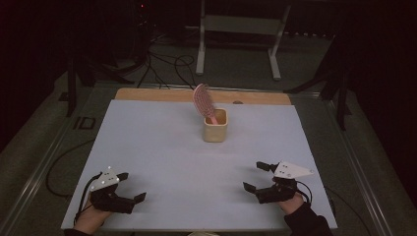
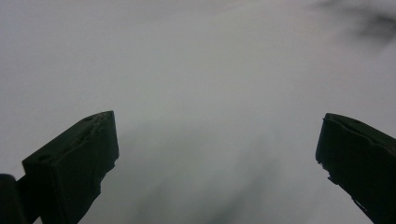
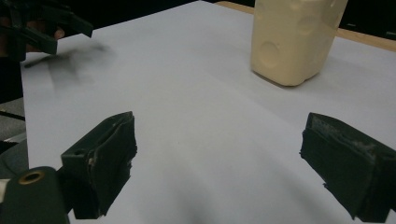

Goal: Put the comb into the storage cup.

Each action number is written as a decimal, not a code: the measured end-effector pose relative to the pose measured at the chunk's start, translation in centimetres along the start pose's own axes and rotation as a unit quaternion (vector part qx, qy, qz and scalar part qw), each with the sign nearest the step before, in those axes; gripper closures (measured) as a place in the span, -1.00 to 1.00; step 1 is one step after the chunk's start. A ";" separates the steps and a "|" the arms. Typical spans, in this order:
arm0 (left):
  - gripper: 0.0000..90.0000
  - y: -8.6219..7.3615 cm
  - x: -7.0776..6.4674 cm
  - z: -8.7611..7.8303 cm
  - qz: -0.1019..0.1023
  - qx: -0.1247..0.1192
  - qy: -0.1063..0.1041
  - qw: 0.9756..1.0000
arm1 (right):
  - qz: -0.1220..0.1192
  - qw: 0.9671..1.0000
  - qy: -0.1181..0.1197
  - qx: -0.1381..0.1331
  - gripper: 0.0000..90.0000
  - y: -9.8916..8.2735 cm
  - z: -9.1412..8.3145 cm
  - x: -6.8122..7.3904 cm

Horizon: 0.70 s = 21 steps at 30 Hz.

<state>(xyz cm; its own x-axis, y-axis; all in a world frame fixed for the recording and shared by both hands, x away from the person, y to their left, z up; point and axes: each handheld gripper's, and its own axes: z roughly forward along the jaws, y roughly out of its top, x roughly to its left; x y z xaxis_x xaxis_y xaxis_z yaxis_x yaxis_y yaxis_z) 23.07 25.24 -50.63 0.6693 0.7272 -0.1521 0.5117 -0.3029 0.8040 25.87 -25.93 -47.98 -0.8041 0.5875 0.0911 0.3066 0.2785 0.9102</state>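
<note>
A cream square holder (image 1: 216,125) stands upright near the table's far middle, with a pink hairbrush (image 1: 203,102) leaning out of it, bristle head up and to the left. In the right gripper view the holder (image 3: 293,38) sits ahead at upper right. My left gripper (image 1: 132,187) rests open at the near left corner, jaws wide apart over bare white surface (image 2: 210,93). My right gripper (image 1: 254,176) is open at the near right, with nothing between its jaws. Across the table in the right gripper view is the left gripper (image 3: 42,28).
A white sheet (image 1: 162,147) covers the table, with a wooden strip (image 1: 157,94) bare along the far edge. Behind the table stand a white frame (image 1: 241,34) and cables on the floor (image 1: 167,66). Dark stands flank both sides.
</note>
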 end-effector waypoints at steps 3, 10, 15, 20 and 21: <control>-1.00 -0.3 0.1 -0.3 -0.008 -0.005 0.009 1.000 | 0.002 1.000 0.000 -0.001 -0.78 0.0 0.0 0.0; -1.00 -0.4 -0.2 -0.5 -0.008 -0.010 0.037 0.999 | 0.000 1.000 -0.001 -0.001 -0.78 -0.1 0.0 -0.2; -1.00 -0.5 -0.2 -0.3 -0.011 -0.011 0.036 0.999 | 0.000 1.000 0.000 0.002 -0.78 -0.1 0.2 -0.2; -1.00 -0.5 -0.2 -0.2 -0.009 -0.009 0.036 0.999 | 0.002 1.000 0.000 0.003 -0.78 -0.2 0.2 -0.3; -1.00 -0.5 -0.2 -0.2 -0.008 -0.009 0.035 0.999 | 0.002 1.000 0.000 0.003 -0.78 -0.2 0.3 -0.3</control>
<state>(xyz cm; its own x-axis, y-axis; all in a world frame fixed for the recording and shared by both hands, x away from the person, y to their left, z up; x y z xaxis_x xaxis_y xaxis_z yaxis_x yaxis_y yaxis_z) 22.53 25.36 -50.90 0.6213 0.7737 -0.1242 0.5122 -0.2810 0.8116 26.19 -25.99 -48.30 -0.8033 0.5880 0.0943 0.3128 0.2818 0.9071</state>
